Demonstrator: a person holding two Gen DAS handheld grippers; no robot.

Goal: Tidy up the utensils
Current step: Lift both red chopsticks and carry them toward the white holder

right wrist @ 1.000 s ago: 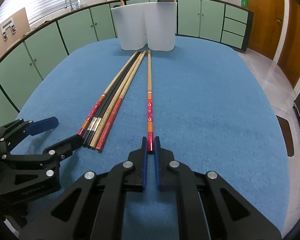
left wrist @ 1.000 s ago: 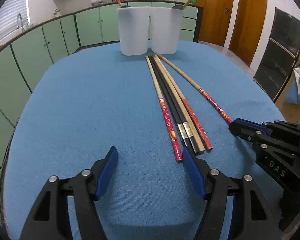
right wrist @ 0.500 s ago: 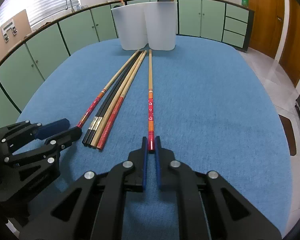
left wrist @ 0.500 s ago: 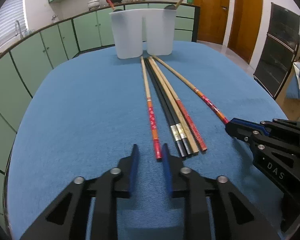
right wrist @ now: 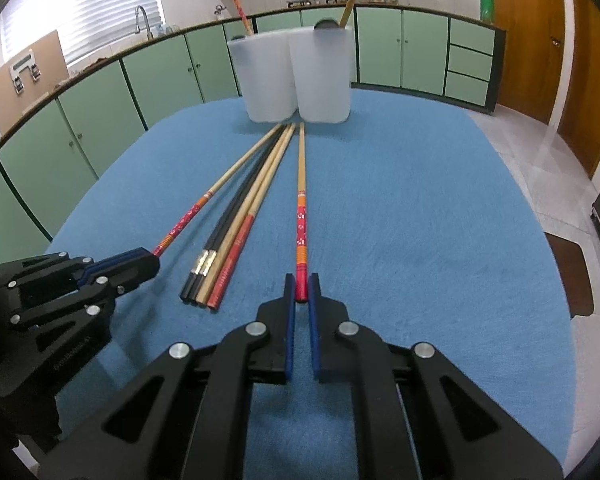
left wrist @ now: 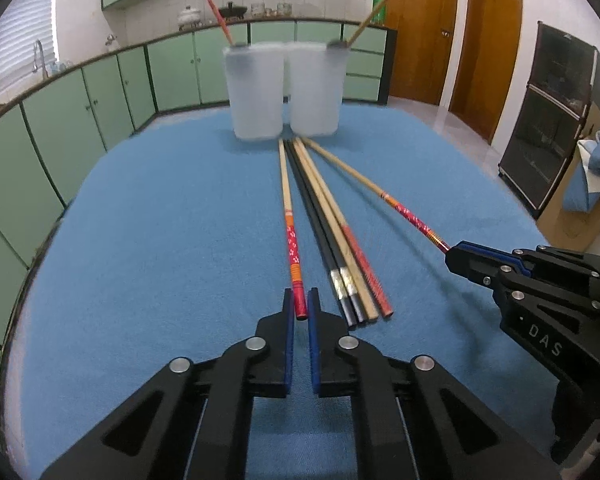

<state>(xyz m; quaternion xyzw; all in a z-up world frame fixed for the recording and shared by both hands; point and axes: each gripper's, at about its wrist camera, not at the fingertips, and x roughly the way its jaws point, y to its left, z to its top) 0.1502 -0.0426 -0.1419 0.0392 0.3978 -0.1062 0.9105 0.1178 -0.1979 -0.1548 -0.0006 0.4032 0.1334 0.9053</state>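
Note:
Several long chopsticks lie on the blue table cloth [left wrist: 160, 240], tips toward two white holders [left wrist: 284, 92]. My left gripper [left wrist: 299, 308] is shut on the red end of the leftmost red-patterned chopstick [left wrist: 290, 232]. My right gripper [right wrist: 301, 292] is shut on the red end of the rightmost red-patterned chopstick [right wrist: 301, 216], also seen in the left wrist view [left wrist: 404, 210]. Between them lie two black chopsticks [left wrist: 320, 232] and two wooden ones with red ends [left wrist: 352, 248]. Each holder has one chopstick standing in it.
The holders [right wrist: 296, 76] stand side by side at the table's far edge. Green cabinets [right wrist: 100, 112] run behind and to the left. Wooden doors [left wrist: 416, 32] and a dark oven unit [left wrist: 548, 120] are at the right.
My left gripper moved forward and closed from wide open onto the leftmost chopstick's red end. Both views have lifted slightly. The right gripper stayed shut on its chopstick.

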